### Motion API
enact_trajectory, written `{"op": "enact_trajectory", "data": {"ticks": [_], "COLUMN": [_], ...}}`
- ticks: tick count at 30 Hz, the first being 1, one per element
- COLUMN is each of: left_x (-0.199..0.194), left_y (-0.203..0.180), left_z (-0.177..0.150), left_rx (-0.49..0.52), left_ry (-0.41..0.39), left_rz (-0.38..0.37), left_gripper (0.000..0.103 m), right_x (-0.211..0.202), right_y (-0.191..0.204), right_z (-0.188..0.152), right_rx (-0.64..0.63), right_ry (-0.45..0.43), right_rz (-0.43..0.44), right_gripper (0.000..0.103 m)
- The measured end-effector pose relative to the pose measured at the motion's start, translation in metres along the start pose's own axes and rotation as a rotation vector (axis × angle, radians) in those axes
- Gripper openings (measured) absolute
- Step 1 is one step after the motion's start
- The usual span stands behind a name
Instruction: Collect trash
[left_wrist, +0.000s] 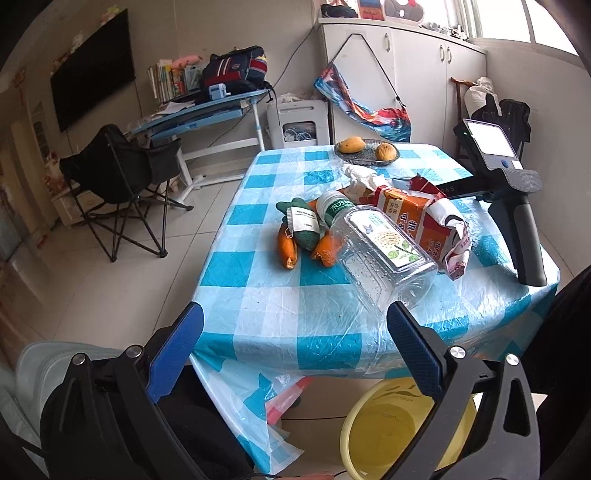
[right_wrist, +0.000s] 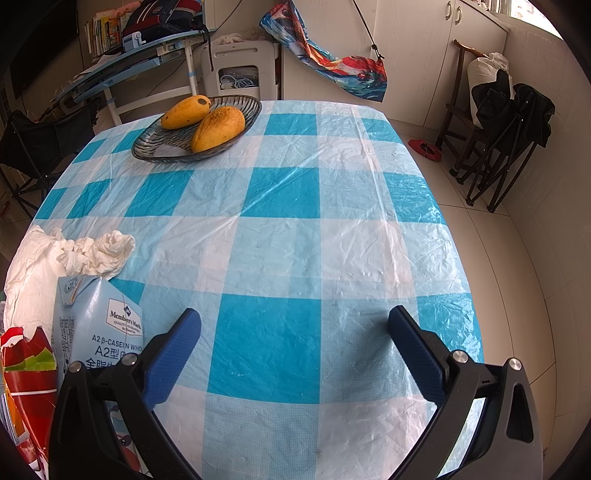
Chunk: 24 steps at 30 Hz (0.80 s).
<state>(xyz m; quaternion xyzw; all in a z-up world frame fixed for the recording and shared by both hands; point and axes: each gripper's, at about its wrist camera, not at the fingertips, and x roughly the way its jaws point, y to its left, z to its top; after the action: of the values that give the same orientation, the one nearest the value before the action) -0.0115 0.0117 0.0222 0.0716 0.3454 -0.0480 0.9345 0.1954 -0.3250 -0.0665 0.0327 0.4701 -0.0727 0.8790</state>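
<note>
On the blue-checked table (left_wrist: 273, 295) lie a clear plastic bottle (left_wrist: 380, 243) on its side with a green cap, a torn orange snack bag (left_wrist: 417, 218) and crumpled white tissue (left_wrist: 364, 177). My left gripper (left_wrist: 295, 321) is open at the table's near edge, just short of the bottle's base, with nothing between its fingers. A yellow bin (left_wrist: 384, 424) stands on the floor below it. My right gripper (right_wrist: 295, 325) hovers open over bare cloth. To its left are a pale blue milk carton (right_wrist: 92, 325), the tissue (right_wrist: 92, 251) and a red bag (right_wrist: 26, 369).
Orange and green plush carrots (left_wrist: 303, 232) lie left of the bottle. A glass dish (right_wrist: 147, 147) with two mangoes sits at the far edge. The right tool's black handle (left_wrist: 524, 236) rises over the table's right side. A folding chair (left_wrist: 122, 177) and desk (left_wrist: 207, 110) stand beyond.
</note>
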Motion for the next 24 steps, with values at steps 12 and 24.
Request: {"op": "enact_trajectory", "data": {"ticks": [12, 24], "left_x": [0.008, 0.026], "left_y": [0.014, 0.007], "left_z": [0.016, 0.010], "left_rx": [-0.095, -0.060], "left_ry": [0.034, 0.023], "left_rz": [0.002, 0.022], "left_gripper": [0.096, 0.094], "right_x": [0.000, -0.013], "right_y": [0.000, -0.020], "right_z": [0.000, -0.004], "right_rx": [0.000, 0.091], "right_ry": [0.000, -0.017], "right_rz": [0.000, 0.031], "right_gripper": [0.097, 0.097]}}
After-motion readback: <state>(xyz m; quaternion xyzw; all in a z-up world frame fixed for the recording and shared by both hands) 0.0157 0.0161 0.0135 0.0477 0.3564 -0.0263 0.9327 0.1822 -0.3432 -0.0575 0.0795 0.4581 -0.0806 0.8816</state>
